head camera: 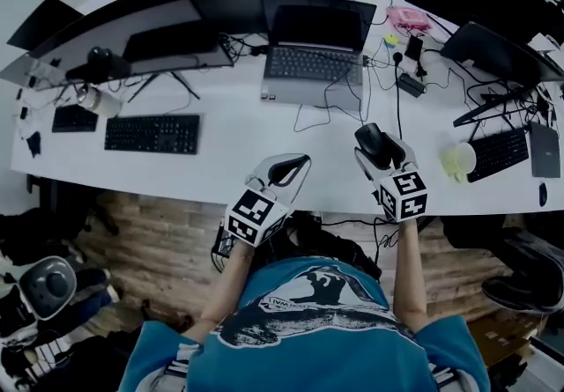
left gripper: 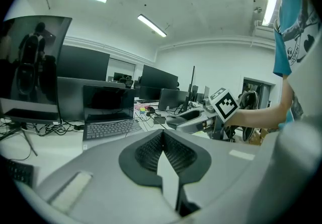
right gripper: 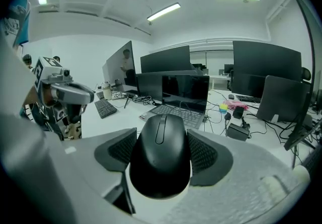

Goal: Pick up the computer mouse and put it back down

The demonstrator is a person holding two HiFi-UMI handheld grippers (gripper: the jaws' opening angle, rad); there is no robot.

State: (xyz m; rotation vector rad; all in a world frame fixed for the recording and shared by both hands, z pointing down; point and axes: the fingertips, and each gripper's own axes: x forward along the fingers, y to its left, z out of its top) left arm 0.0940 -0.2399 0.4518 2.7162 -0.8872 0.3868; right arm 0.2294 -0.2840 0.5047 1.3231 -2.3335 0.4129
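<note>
Over the front edge of the white worktop [head camera: 229,117], right of centre: right gripper [head camera: 381,152] held the black computer mouse [right gripper: 161,160]. Its fingers [right gripper: 205,155] were pinching the mouse by its two flanks, buttons and scroll wheel pointing away toward the laptop [head camera: 315,55]. The mouse appeared lifted clear of the surface, though contact underneath could not be checked from any view.

Left gripper [head camera: 291,168] hovered just beside, over the same front edge, carrying nothing. Its ribbed fingers [left gripper: 146,152] were pressed together at the tips, with only a thin slit lower down.

Judged stage: pick-up done, set-down not yet done.

Risks noted:
- Mouse flanks looked smooth and curved, and the pads met only the sides. A loosened squeeze or a quick tilt could let it slide forward out of the grip.
- Position was close to the worktop's near edge, with wooden floor below. A release here without reaching further in could send the mouse off the edge.
- Thin black cable [head camera: 328,110] looped on the worktop in front of the laptop. Setting down that far in could land the mouse on the cable and leave it rocking.
- Opening before the base sat flat would cause a drop and bounce.
- Left gripper was near enough to be bumped if the right one swung inward.
</note>
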